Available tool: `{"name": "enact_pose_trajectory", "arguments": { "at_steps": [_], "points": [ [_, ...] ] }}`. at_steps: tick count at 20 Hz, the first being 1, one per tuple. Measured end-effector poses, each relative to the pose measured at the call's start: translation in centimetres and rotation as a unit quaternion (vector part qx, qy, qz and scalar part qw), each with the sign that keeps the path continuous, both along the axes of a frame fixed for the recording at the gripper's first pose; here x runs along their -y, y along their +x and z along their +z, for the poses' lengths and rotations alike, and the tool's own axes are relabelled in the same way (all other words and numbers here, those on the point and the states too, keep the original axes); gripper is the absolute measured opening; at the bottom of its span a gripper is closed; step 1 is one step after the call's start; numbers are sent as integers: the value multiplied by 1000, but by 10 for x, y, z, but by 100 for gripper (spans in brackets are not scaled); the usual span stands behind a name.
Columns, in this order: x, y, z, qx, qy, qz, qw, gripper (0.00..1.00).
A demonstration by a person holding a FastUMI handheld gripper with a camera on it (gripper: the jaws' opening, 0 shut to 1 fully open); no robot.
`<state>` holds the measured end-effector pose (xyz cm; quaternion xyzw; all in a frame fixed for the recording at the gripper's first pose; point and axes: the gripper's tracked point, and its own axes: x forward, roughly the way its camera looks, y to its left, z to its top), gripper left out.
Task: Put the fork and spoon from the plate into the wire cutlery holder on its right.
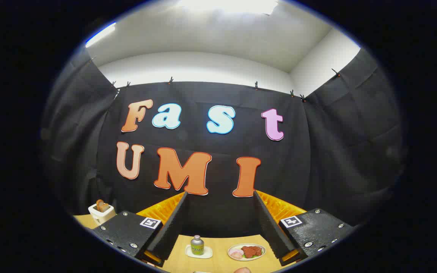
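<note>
Backdrop: black cloth wall hung by clips, with white wall and ceiling above it.
Surface: pale wood, seen as a narrow strip low between the fingers.
Fingers: gripper held level, tilted up toward the cloth wall more than down at the surface; the two fingers stand wide apart with nothing between them.
Bottle: small metal bottle upright on a little white dish, just ahead, nearer the left finger.
Plate: white plate with reddish-brown food, a pink piece and a bit of green, near the right finger; no cutlery can be made out on it.
Fork and spoon: cannot be made out from this angle.
Wire cutlery holder: cannot be told; the ground right of the plate is covered by the right finger.
Cut off: a rounded pinkish thing at the near edge, too little visible to identify.
Far left: white toaster with bread in its slot, beyond the left finger.
</note>
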<state>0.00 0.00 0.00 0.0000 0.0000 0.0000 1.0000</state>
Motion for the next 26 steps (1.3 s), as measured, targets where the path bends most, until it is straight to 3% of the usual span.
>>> {"name": "enact_pose_trajectory", "arguments": {
  "at_steps": [13, 26],
  "points": [
    [-6, -23, 18, 3, 12, -30, 999, 98],
    [-53, -23, -15, -46, 34, 22, 998, 98]
  ]
}}
